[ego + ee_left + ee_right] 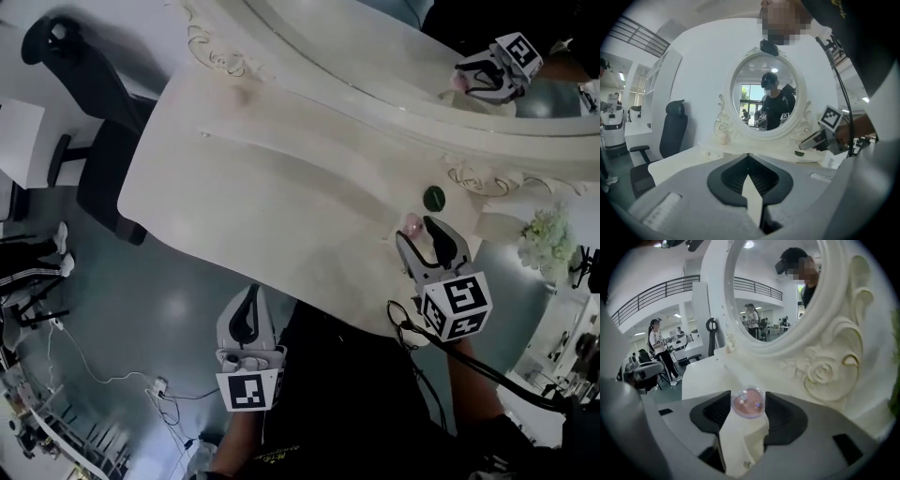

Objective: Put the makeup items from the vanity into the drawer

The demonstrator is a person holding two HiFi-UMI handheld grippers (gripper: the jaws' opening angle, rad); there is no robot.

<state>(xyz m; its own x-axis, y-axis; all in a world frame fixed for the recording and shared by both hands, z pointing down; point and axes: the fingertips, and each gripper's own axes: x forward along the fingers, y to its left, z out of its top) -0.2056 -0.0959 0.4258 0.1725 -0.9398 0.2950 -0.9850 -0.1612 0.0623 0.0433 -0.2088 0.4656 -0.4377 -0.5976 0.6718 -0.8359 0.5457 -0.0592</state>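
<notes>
Right gripper (422, 230) clamps the pink compact (748, 402) at the vanity (281, 187) top's 4 o'clock edge in head view. Left gripper (748, 159) pinched closed, empty. Lift straight and level. Green item (433, 197) lies at the compact's 1 o'clock; avoid nudging it.

Black office chair (103, 178) on glossy grey floor (150, 300)

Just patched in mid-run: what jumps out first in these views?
A pink round compact is clamped in the right gripper, at the right end of the vanity top by the carved mirror frame. A small dark green round item lies just beyond it. The left gripper hangs shut and empty off the vanity's front edge.
</notes>
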